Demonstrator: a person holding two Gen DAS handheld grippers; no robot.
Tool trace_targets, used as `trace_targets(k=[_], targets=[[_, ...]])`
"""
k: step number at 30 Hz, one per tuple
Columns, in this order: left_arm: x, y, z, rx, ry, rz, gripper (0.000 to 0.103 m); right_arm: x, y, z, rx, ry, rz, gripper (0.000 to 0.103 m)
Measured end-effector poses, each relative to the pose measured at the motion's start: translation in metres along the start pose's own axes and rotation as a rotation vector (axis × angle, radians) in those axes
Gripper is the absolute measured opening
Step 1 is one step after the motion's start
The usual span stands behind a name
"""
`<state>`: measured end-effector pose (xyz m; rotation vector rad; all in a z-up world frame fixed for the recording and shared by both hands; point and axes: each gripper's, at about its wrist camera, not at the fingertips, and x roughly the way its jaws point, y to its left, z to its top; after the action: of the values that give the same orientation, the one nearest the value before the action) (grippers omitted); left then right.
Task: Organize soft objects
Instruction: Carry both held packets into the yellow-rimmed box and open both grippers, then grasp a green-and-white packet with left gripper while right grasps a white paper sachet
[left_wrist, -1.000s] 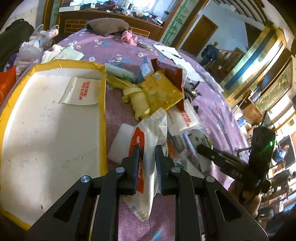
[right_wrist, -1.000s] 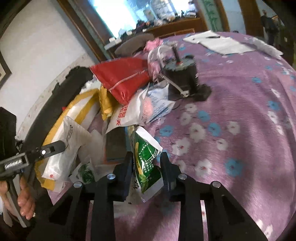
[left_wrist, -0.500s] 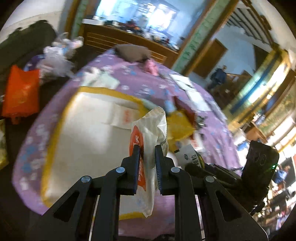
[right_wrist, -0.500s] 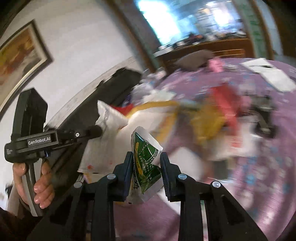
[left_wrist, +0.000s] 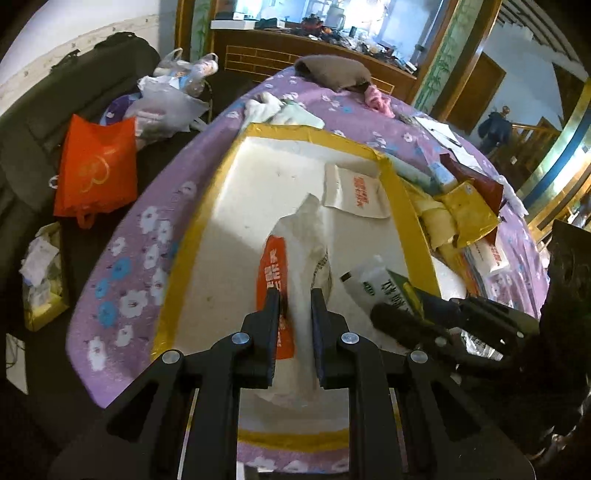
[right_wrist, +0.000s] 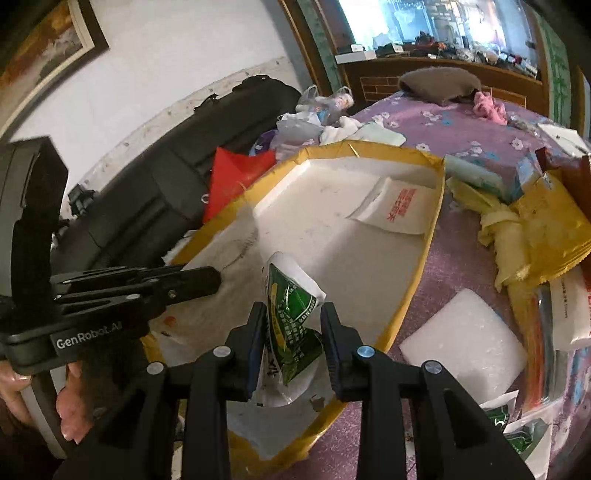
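Hovering over the foam tray (left_wrist: 399, 206), both claws side by side and each loaded. Left gripper (left_wrist: 293, 295) pinched nearly flat on a white bag with orange print (left_wrist: 306, 240), crumpled top of the bag standing up past the fingertips and hiding part of the tray floor. Right gripper (right_wrist: 294, 306) closed loosely round a green packet (right_wrist: 291, 314); jaws just eased a little wider, packet between them with both pads against its sides. Seen from the left wrist, poking in from the right at the tray's near corner, packet end out in front. Fingers of a hand (right_wrist: 70, 406) wrapped round the left handle at the bottom left of the right wrist view.

Already lying flat in the tray, towards its far right corner: a white sachet with red print (left_wrist: 356, 190). Rest of the tray floor bare, white and scuffed, rimmed all round in yellow tape.

Crowding the tray's right edge on the purple flowered cloth (left_wrist: 147, 258): yellow wrappers (left_wrist: 465, 210), a dark red pouch (left_wrist: 487, 188), more white packs beyond. White foam block (right_wrist: 465, 343) just beside the rim, near the right claw. Further back, a brown cushion (left_wrist: 332, 70) and a pink scrap (left_wrist: 376, 98). Off the table to the left, an orange bag (left_wrist: 96, 170) and clear plastic bags (left_wrist: 173, 99) against a dark sofa (left_wrist: 74, 85).
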<state>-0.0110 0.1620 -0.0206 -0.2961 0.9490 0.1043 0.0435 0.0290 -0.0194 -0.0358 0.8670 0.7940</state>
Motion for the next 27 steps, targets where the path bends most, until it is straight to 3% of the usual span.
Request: trace_targets(k=[5,6,9,10,13,15,19,23,27], targets=[[0.000,-0.001,0.003,0.004,-0.010,-0.043,0.017,-0.001,0.003,-0.001,-0.010,-0.005,-0.018,0.043],[0.000,0.001,0.002,-0.011,0.001,-0.073,0.019,-0.001,0.002,0.000,-0.019,-0.007,-0.023,0.048],[-0.001,0.011,0.002,-0.079,0.037,-0.204,0.026,-0.017,-0.001,-0.004,-0.012,-0.073,0.005,0.076],[-0.003,0.012,0.002,-0.092,0.039,-0.226,0.030,-0.024,-0.001,-0.005,-0.020,-0.100,0.006,0.079],[-0.012,0.006,0.003,-0.088,0.011,-0.238,0.051,-0.046,-0.004,-0.011,-0.007,-0.142,0.047,0.079],[-0.020,-0.002,0.004,-0.083,-0.028,-0.261,0.052,-0.064,-0.011,-0.016,0.022,-0.176,0.060,0.079],[-0.033,-0.021,0.003,-0.065,-0.082,-0.310,0.067,-0.095,-0.039,-0.033,0.110,-0.214,0.051,0.079],[-0.025,-0.061,-0.003,0.012,-0.042,-0.392,0.067,-0.116,-0.075,-0.056,0.218,-0.188,0.027,0.079],[-0.008,-0.097,-0.009,0.066,0.039,-0.442,0.067,-0.124,-0.096,-0.075,0.260,-0.161,-0.058,0.079]])
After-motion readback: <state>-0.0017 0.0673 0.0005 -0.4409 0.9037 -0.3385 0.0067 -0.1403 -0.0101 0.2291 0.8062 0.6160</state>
